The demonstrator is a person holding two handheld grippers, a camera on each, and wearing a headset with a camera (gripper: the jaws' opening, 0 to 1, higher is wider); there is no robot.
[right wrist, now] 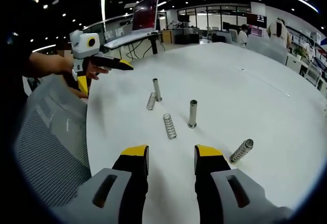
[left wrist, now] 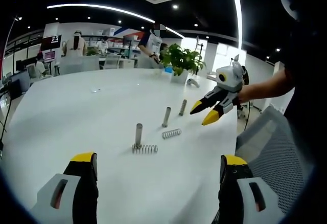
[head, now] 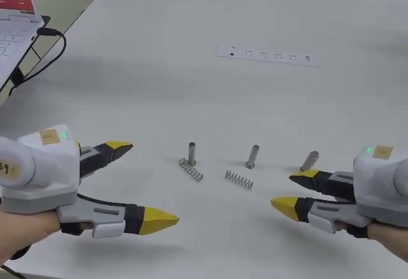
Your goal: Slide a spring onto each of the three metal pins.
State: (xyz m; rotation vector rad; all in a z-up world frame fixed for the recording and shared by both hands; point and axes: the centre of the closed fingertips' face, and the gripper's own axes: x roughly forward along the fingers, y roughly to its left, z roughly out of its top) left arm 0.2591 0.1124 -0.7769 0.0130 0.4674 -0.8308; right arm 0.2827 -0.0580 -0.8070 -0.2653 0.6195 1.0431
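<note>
Two bare metal pins stand upright on the white table, the left pin (head: 192,152) (left wrist: 138,133) (right wrist: 156,89) and the middle pin (head: 253,155) (left wrist: 166,116) (right wrist: 192,113). To the right, a spring-wrapped pin (head: 310,160) (left wrist: 183,107) (right wrist: 241,151) leans a little. One loose spring (head: 190,169) (left wrist: 145,149) (right wrist: 151,101) lies against the left pin's foot. Another loose spring (head: 238,179) (left wrist: 171,133) (right wrist: 169,126) lies between the two bare pins. My left gripper (head: 143,183) (left wrist: 158,158) (right wrist: 104,75) hovers wide open, left of the pins. My right gripper (head: 288,190) (right wrist: 171,151) (left wrist: 207,112) is open and empty, just below the wrapped pin.
A white power strip (head: 268,55) lies further back on the table. A laptop (head: 13,18) and a black cable (head: 54,43) sit at the far left edge. A grey mesh chair (right wrist: 46,132) (left wrist: 276,147) stands by the near table edge.
</note>
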